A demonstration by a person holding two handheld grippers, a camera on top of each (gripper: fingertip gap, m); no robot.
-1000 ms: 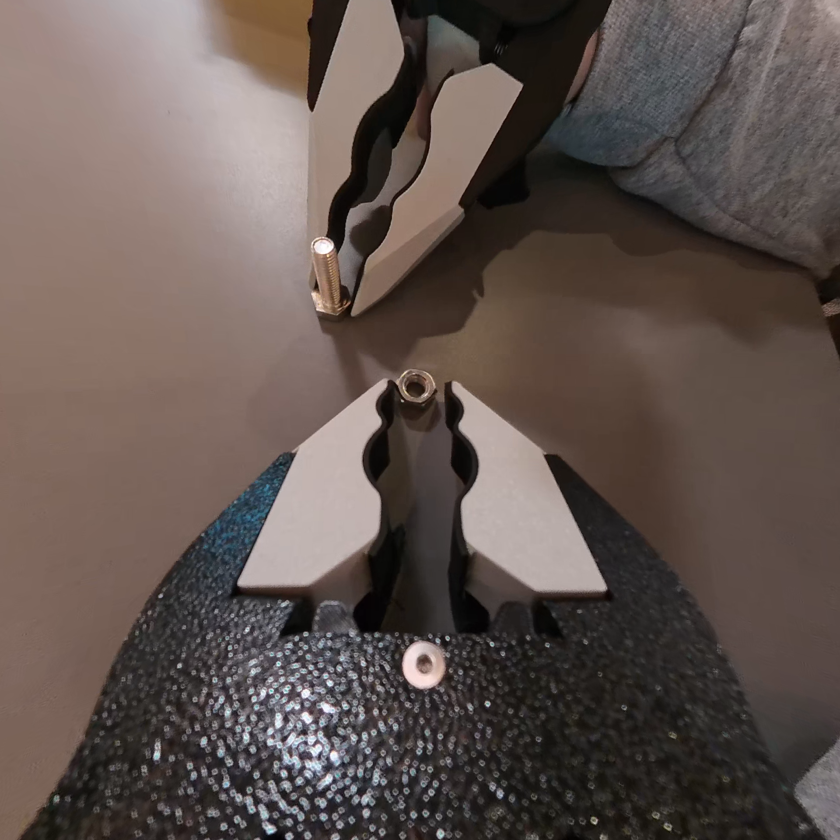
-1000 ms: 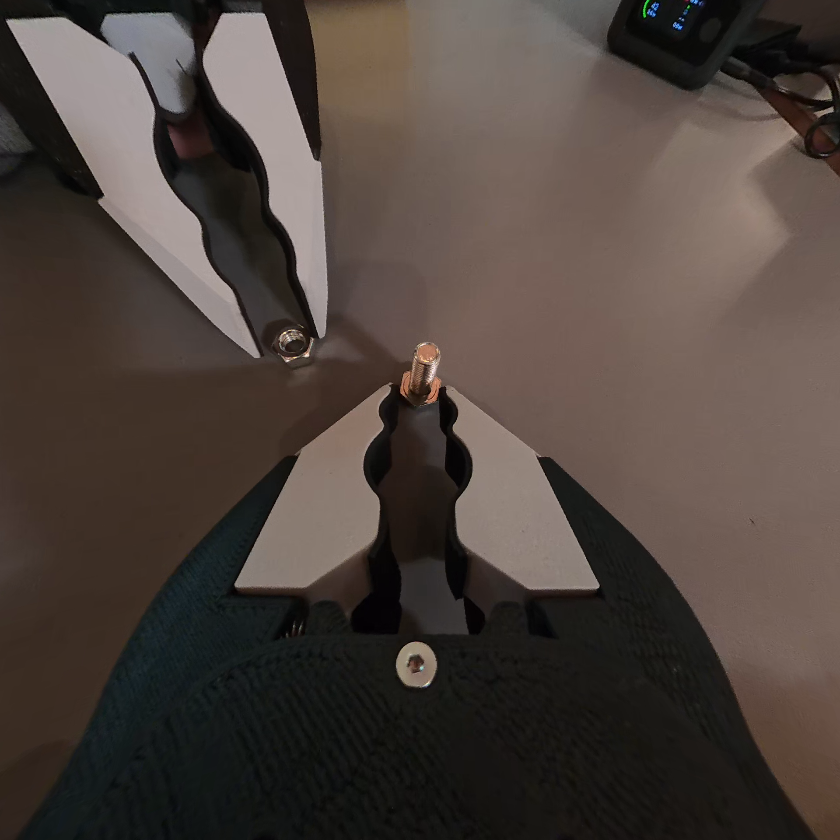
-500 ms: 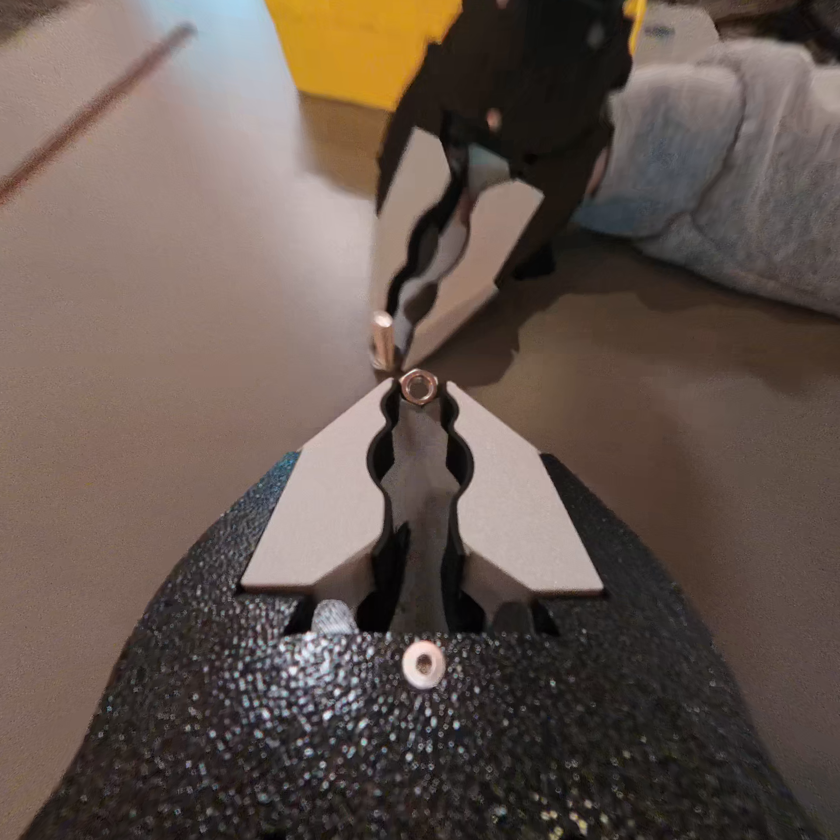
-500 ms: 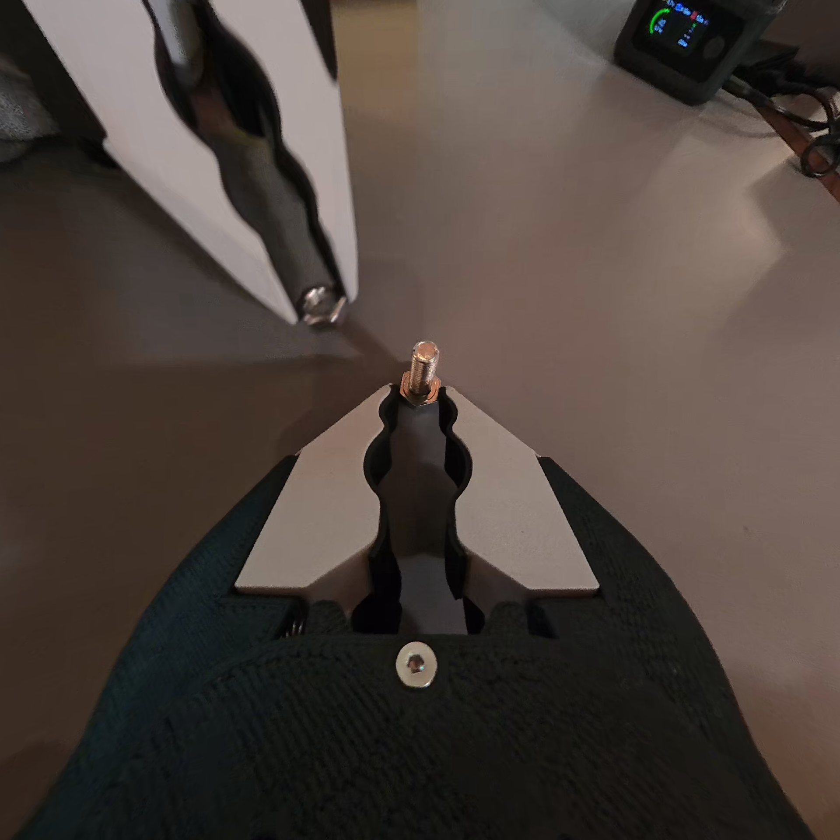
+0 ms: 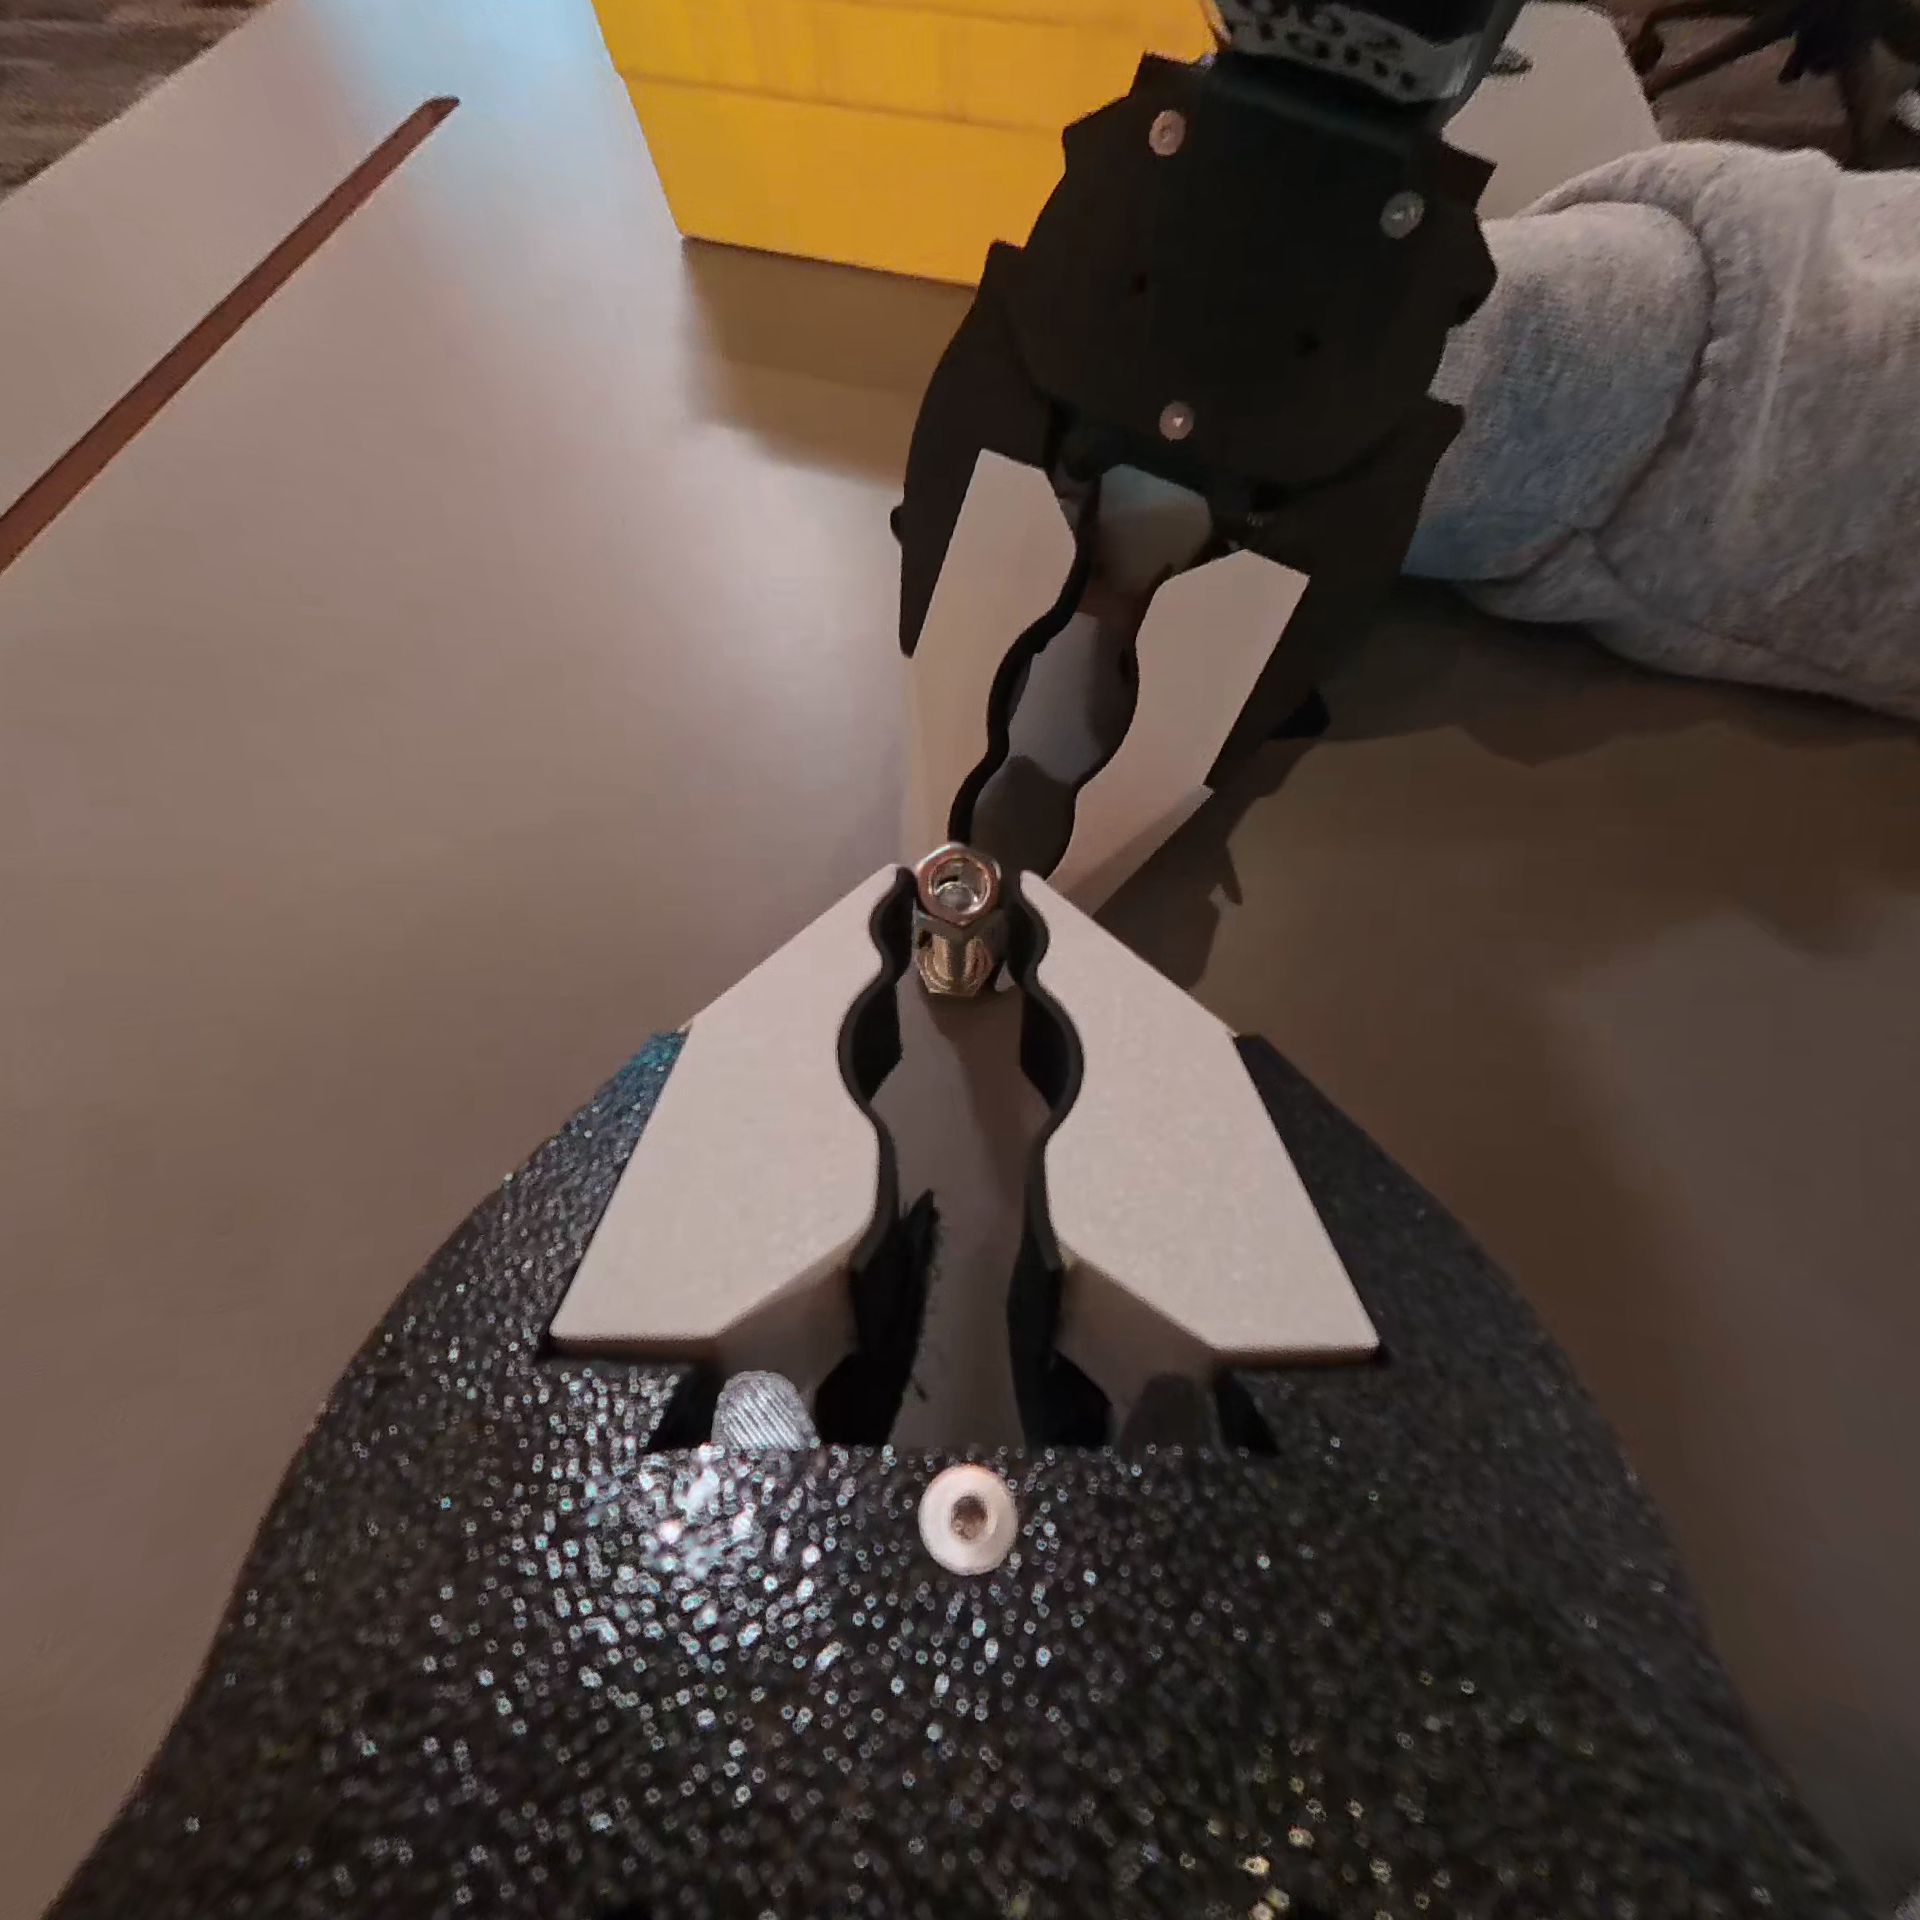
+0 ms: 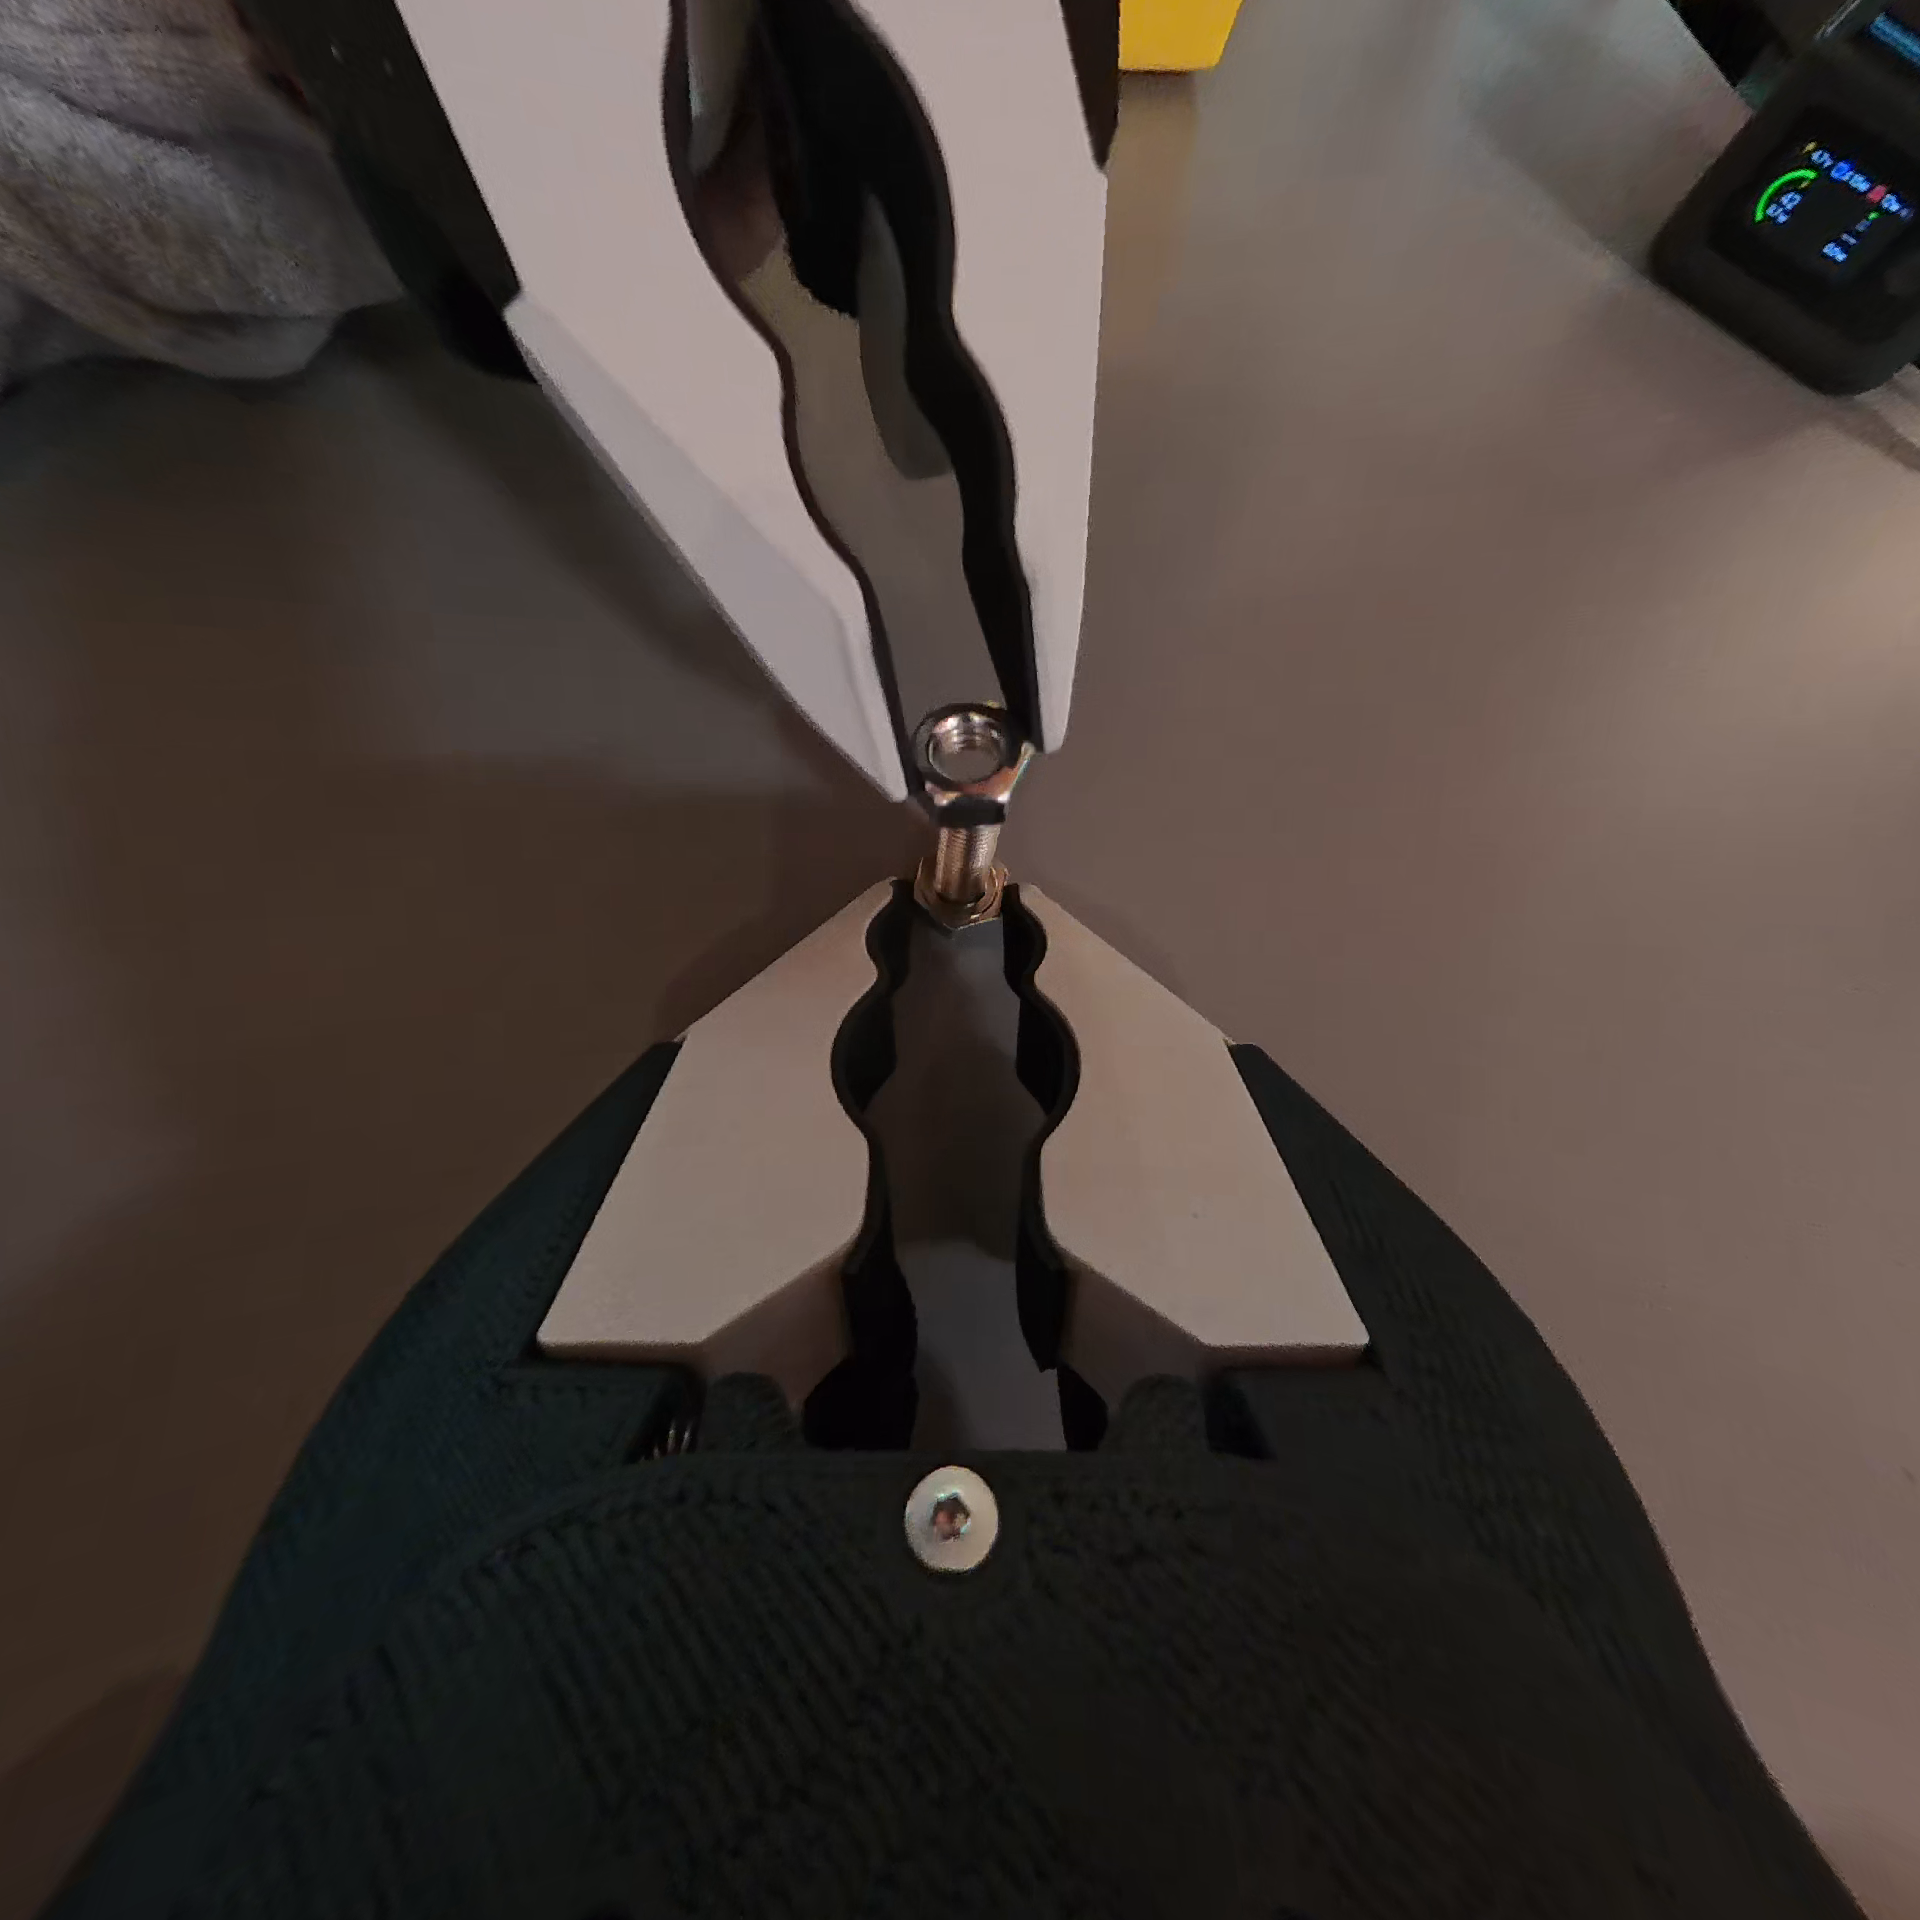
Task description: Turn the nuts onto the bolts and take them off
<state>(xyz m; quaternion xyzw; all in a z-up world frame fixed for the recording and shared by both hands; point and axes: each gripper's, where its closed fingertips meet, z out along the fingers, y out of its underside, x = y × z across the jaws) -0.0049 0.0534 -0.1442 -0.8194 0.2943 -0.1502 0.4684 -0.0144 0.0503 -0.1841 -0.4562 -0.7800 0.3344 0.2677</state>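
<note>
The left hand-held gripper [image 5: 958, 914] is closed on the small silver hex nut [image 5: 957, 896], bore facing the thread. The right hand-held gripper [image 6: 956, 906] clamps the silver threaded steel bolt [image 6: 961, 852] by its head, shank outward, both above the grey counter [image 6: 1455, 831]. The nut seems just started on the tip, ready for turning.

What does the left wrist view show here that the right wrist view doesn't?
Only the left wrist view shows the right gripper's black body and a dark strip on the table. Only the right wrist view shows a black device with a lit screen. Both show the nut in the left gripper meeting the tip of the bolt in the right gripper, a yellow box and a grey sleeve.
</note>
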